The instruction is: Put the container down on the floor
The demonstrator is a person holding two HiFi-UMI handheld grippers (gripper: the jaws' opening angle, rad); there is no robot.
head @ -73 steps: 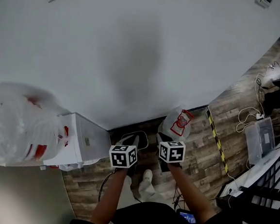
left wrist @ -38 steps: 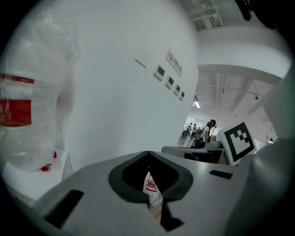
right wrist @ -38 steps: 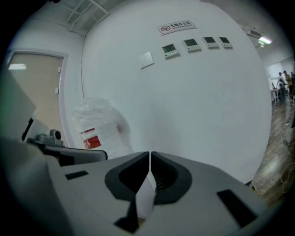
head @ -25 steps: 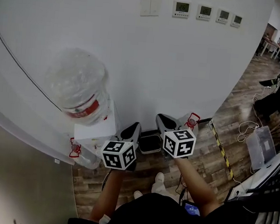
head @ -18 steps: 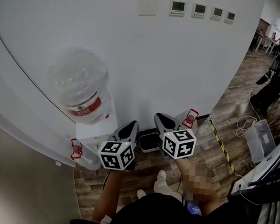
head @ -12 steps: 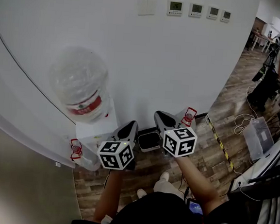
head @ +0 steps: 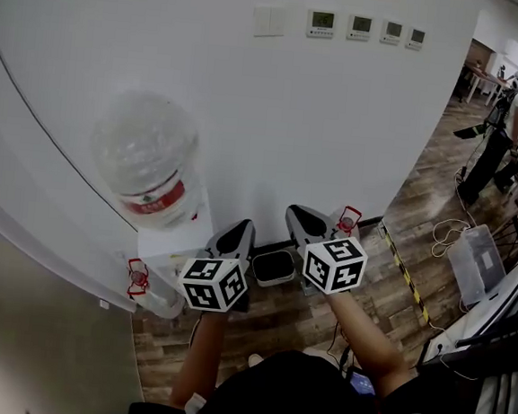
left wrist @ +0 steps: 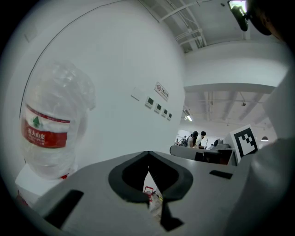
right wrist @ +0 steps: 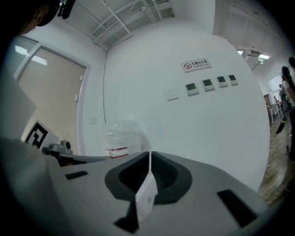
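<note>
Container (head: pixel 349 222): clear jug with red handle, upright on the wood floor (head: pixel 387 285) at the foot of the white wall (head: pixel 339 118), just right of the right gripper (head: pixel 301 219). Neither gripper holds it. Right gripper jaws closed tip to tip, nothing between them. Left gripper (head: pixel 237 231) level with it, also pressed together and empty. Black tray (head: pixel 274 266) on the floor between the two grippers. To the left, dispenser (head: pixel 179 240) against the wall carries a large upturned bottle (head: pixel 146 160) with red label. Second red-handled jug (head: pixel 142 280) low beside the dispenser.
</note>
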